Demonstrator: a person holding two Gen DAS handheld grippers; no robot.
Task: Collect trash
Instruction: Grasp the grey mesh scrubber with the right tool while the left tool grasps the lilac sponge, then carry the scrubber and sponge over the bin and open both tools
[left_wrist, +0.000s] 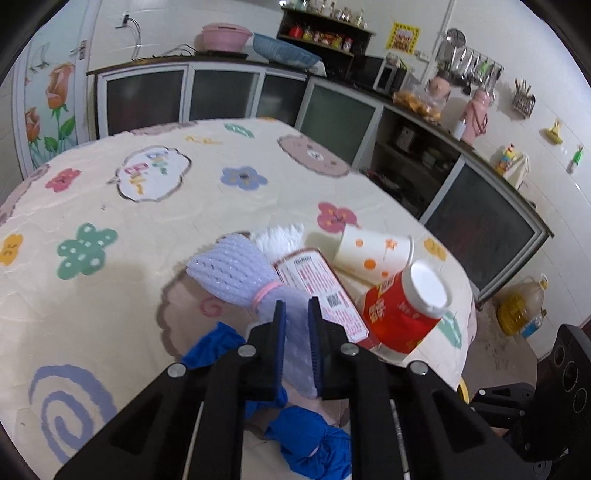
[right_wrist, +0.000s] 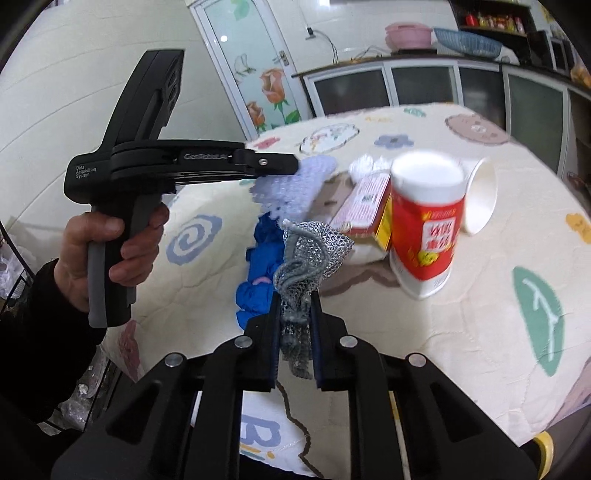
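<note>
My left gripper (left_wrist: 296, 306) is clamped on the gathered tail of a lavender foam net (left_wrist: 236, 273), which sits at the left of the litter on the table (left_wrist: 110, 192). It looks feather-light and squashy, so the banded neck is the sensible hold. I count one blue glove (left_wrist: 314, 439), one carton (left_wrist: 321, 295), one paper cup (left_wrist: 373, 253) on its side, and one red jar (left_wrist: 402, 310) farthest right. My right gripper (right_wrist: 294, 299) pinches a limp grey mesh bag (right_wrist: 314, 254), soft and snag-prone.
</note>
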